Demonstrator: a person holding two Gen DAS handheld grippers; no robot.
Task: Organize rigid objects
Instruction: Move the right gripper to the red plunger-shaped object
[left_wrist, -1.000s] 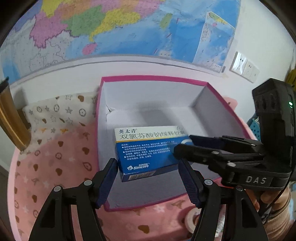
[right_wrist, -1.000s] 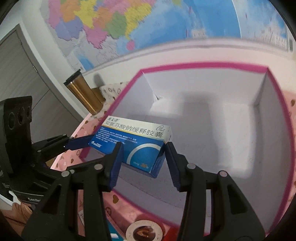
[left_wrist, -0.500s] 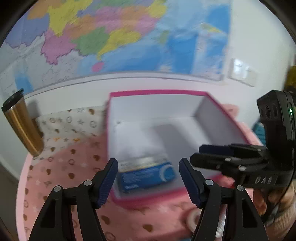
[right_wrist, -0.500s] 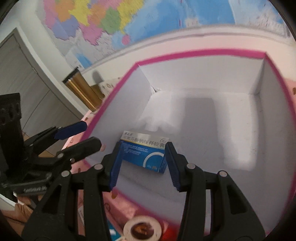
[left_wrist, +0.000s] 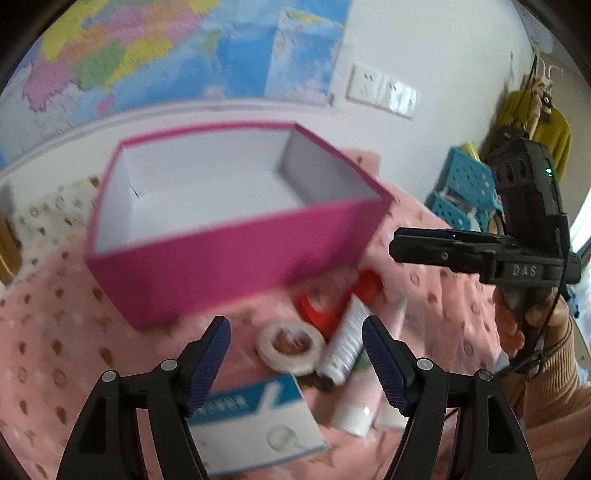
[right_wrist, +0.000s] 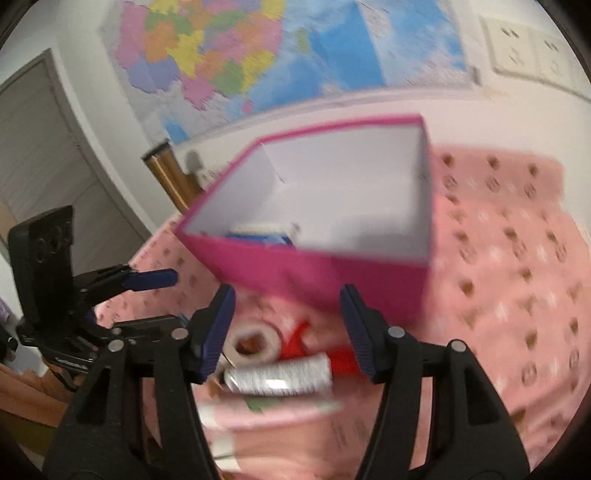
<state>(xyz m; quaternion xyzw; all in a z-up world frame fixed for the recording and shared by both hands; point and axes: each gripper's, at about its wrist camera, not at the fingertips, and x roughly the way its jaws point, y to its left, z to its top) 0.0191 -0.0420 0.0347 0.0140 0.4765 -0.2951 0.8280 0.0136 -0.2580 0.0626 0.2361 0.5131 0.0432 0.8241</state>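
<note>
Tongs on both hands stand apart with nothing between them, and both pairs are widening at this moment. Left tongs hang above a small heap on the pink patterned cloth covering the worktop: a roll of white tape lies just ahead between the two fingers, a white tube slants just to its right, and red tape pieces sit a little further ahead, near the box. A white-and-blue carton lies close under the left finger of the left tongs, partly hidden by it. Ahead of the left tongs and slightly to their left stands the pink box, open-topped with white inner walls; from this view its floor is hidden by the near wall. Right tongs, seen in their own camera, hover over the same heap, the tape roll and the tube lying between and below their fingers, all blurred. From the right wrist view a blue medicine box shows inside the pink box, low against the near wall toward its left corner. Left tongs appear at the left of that view, held level. A hand in a pinkish sleeve grips the right tool at the right of the left wrist view. A blue perforated basket stands beyond it, and a wall map hangs behind the box
</note>
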